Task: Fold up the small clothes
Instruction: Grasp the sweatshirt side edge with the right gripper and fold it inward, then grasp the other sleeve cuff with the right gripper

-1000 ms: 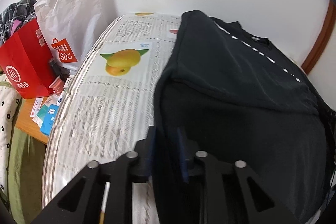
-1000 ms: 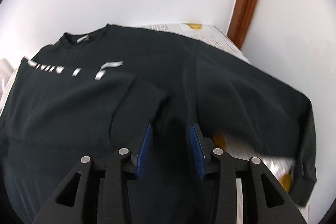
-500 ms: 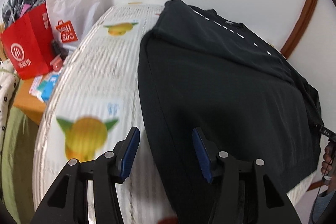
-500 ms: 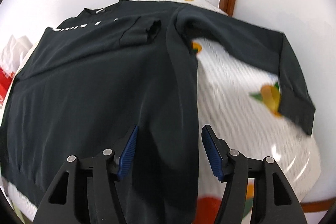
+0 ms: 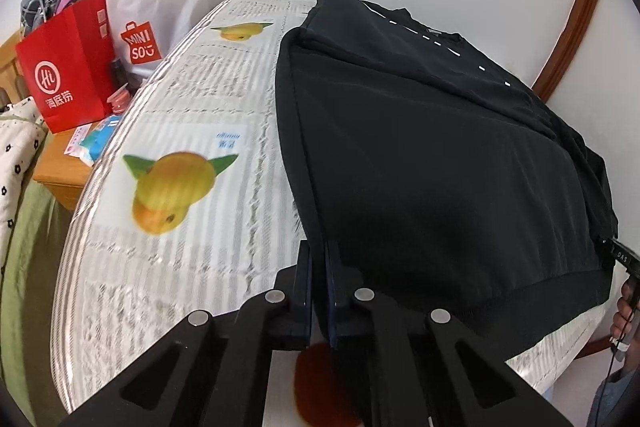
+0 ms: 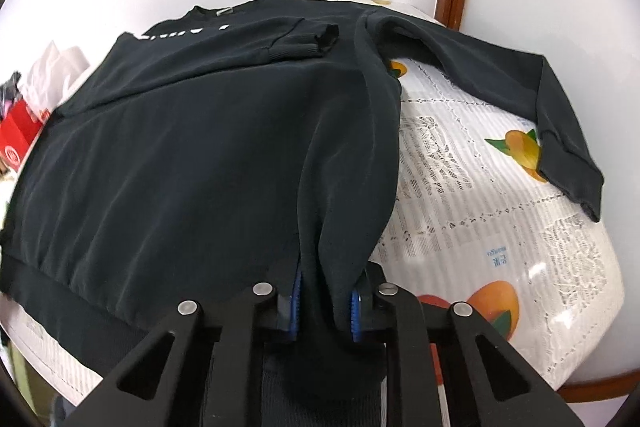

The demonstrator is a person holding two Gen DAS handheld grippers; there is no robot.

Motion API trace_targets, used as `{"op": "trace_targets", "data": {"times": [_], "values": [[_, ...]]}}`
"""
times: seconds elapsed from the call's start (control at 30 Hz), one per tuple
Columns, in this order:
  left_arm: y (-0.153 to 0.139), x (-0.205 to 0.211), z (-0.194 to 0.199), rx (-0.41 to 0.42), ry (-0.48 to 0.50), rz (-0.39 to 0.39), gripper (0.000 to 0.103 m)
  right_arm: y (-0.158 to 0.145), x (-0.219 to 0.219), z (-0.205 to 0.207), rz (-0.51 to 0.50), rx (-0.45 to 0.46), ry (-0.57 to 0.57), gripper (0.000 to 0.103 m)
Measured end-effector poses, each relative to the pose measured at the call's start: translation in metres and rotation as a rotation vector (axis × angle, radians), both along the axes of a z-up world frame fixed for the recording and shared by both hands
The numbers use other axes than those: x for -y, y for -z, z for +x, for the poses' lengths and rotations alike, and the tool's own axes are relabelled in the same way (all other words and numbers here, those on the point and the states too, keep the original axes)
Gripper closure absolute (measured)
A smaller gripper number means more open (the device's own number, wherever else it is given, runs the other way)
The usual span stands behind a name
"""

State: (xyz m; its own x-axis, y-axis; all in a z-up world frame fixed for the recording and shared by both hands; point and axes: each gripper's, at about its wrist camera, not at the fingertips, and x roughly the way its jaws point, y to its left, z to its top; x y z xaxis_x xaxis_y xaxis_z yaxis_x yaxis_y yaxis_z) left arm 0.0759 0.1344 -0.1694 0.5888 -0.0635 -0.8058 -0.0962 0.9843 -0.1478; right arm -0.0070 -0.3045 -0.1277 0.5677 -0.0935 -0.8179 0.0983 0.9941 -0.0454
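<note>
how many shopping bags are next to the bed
2, both in the left wrist view: a red bag on the wooden bedside stand, and a white bag behind it against the wall. Others may be hidden.

Black claw point(image 6: 324, 303); blue ribbed pads point(image 6: 295, 301); silver screws

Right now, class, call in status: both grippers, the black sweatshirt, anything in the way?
Left gripper shut on black sweatshirt hem corner. Right gripper closing on bunched hem. One sleeve still spread. Nothing blocking.
</note>
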Motion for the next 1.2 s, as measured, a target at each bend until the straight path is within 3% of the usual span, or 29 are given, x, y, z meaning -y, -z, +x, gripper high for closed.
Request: {"op": "trace_targets", "data": {"times": [0.27, 0.43, 0.5, 0.7, 0.93, 1.2], "values": [[-0.001, 0.002, -0.03, -0.009, -0.002, 0.025, 0.097, -0.001, -0.004, -0.016, -0.004, -0.022, -0.033, 0.084], [-0.009, 0.006, -0.027, -0.017, 0.001, 0.015, 0.093, -0.012, 0.005, -0.01, -0.004, -0.006, -0.049, 0.071], [-0.015, 0.006, -0.024, -0.006, -0.004, -0.001, 0.086, -0.021, 0.019, -0.011, 0.006, 0.028, -0.037, 0.062], [-0.036, 0.021, -0.001, 0.037, 0.006, 0.04, 0.059, -0.044, 0.081, -0.014, -0.046, 0.124, 0.119, 0.046], [-0.05, 0.046, 0.037, 0.08, 0.021, 0.07, 0.051, -0.039, 0.17, 0.012, -0.097, 0.097, 0.293, 0.038], [-0.046, 0.066, 0.08, 0.059, 0.024, 0.066, 0.05, -0.009, 0.196, 0.055, -0.15, 0.016, 0.324, 0.037]]}}
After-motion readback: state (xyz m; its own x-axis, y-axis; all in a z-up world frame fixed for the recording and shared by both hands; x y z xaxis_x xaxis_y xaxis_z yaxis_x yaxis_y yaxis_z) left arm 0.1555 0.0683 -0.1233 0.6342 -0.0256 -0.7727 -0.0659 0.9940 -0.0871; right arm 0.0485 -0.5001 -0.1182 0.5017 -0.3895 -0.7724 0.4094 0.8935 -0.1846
